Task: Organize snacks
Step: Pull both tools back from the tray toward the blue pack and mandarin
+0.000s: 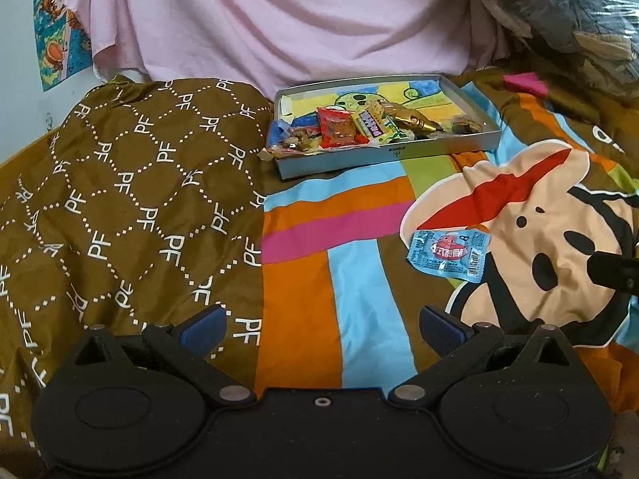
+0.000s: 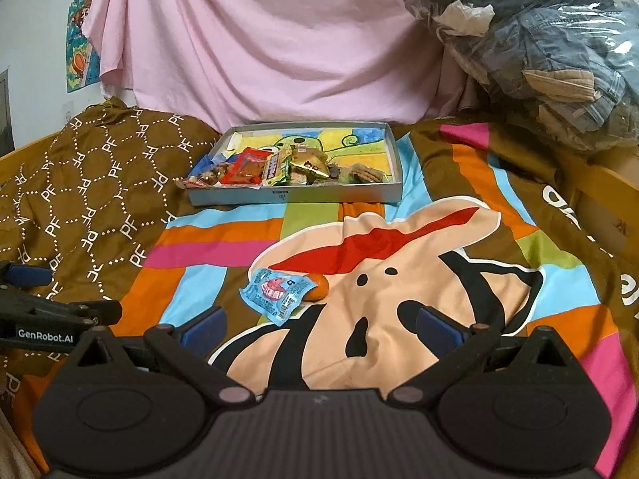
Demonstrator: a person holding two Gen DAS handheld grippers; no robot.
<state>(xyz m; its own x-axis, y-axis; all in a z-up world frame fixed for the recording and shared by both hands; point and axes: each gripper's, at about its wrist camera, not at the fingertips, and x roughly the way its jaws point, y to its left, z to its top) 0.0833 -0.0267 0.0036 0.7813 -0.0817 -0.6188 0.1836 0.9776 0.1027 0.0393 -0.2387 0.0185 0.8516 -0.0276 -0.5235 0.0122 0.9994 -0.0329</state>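
Broadly, the bedspread (image 2: 223, 239) lies open between the grippers and the tray (image 2: 295, 198), striped cloth with no clutter on it. Tray sits at the far edge of the spread, against the pink sheet (image 2: 259, 40); its long side runs left-right, near wall facing the cameras. A brown patterned cloth (image 1: 131, 183) rises in folds at left, touching the tray's left corner. A plastic-wrapped bundle of clothes (image 2: 539, 48) crowds the far right. Left gripper (image 1: 321, 329): jaws spread wide, nothing between the blue pads (image 1: 203, 329), hanging over the stripes, touching nothing. Right gripper (image 2: 321, 329): same, jaws wide and empty, over the cartoon face print. One loose blue packet (image 2: 275, 293) lies flat on the spread, well short of the tray, just ahead of the right gripper and left of its centre line; in the left view it sits off to the right (image 1: 447, 253). Its long axis runs roughly left-right, tilted a little. A small orange thing (image 2: 317, 287) touches its right end; cannot tell what it is. Inside the tray, snacks (image 2: 279, 169) are heaped along the near wall, a red packet (image 1: 339, 127) and a gold one (image 1: 411, 117) among them; the far half shows bare printed floor.
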